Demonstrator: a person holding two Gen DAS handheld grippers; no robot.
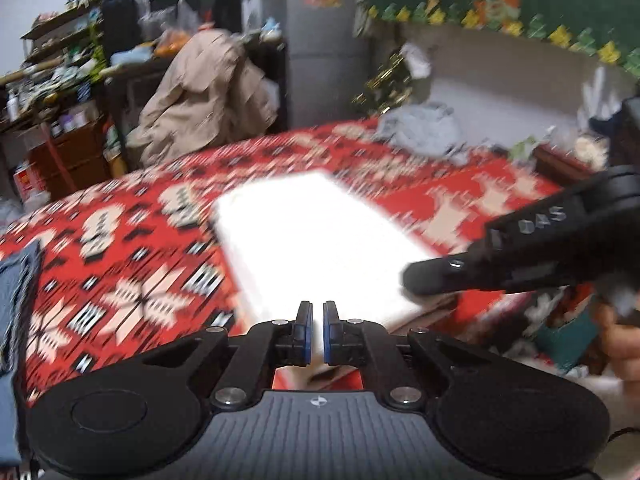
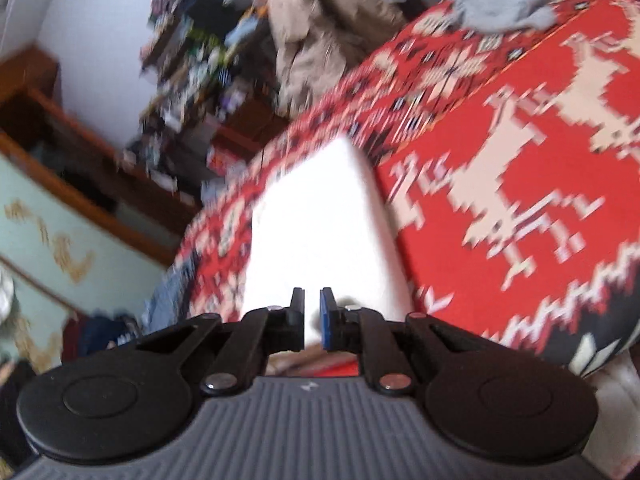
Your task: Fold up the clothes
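**Both tongs nearly closed over the white folded cloth**

Nearest you, your left gripper (image 1: pixel 317 334) has its blue pads almost together, with only a thin slit between them; white shows through that slit, but the blur hides whether any cloth is actually pinched. Your right gripper (image 2: pixel 311 318) stands with a narrow gap between its pads, and nothing can be seen pressed between them. In the left view it reaches in from the right, its dark tip over the near right corner of the white cloth (image 1: pixel 316 236).

That cloth lies flat as a rectangle on the red patterned blanket (image 1: pixel 132 264), just beyond both sets of tongs. A blue denim piece (image 1: pixel 16 300) lies at the blanket's near left edge.

Farther off, a crumpled grey garment (image 1: pixel 424 130) sits at the blanket's far side. Beyond the blanket to the far left, a tan jacket (image 1: pixel 208 92) hangs beside cluttered shelves (image 1: pixel 60 64).
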